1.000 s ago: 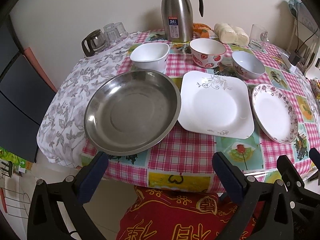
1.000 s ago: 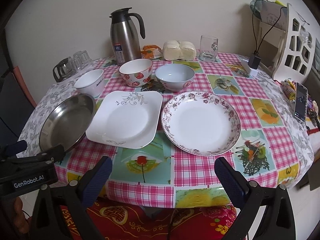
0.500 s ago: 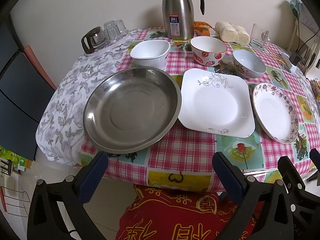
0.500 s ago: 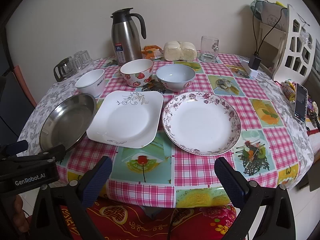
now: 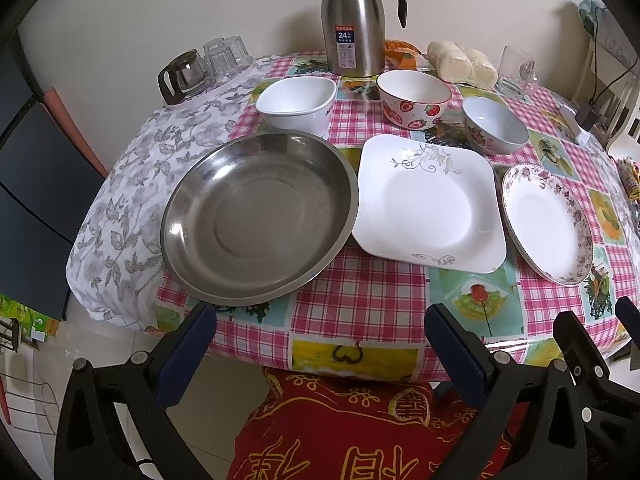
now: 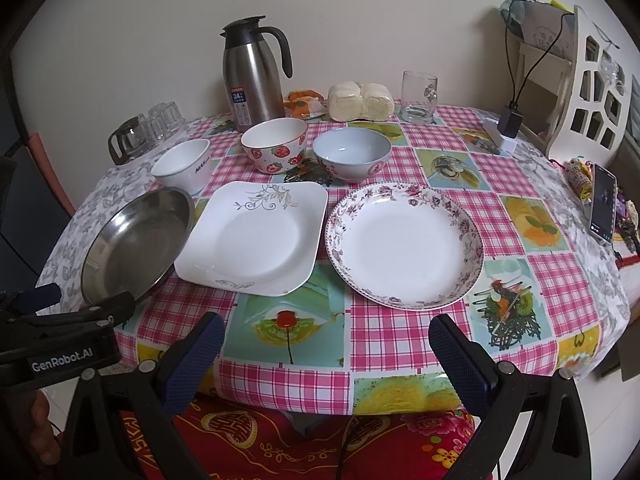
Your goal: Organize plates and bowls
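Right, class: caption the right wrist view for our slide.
Open right claw faces three plates and three bowls on a checked table.

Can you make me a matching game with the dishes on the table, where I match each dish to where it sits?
Things:
1. steel plate
2. square white plate
3. flowery round plate
4. strawberry bowl

Places:
A. front row, on the right
B. back row, just in front of the metal jug
C. front row, on the left, sticking out over the table edge
D. front row, in the middle

Pairs: 1-C, 2-D, 3-A, 4-B
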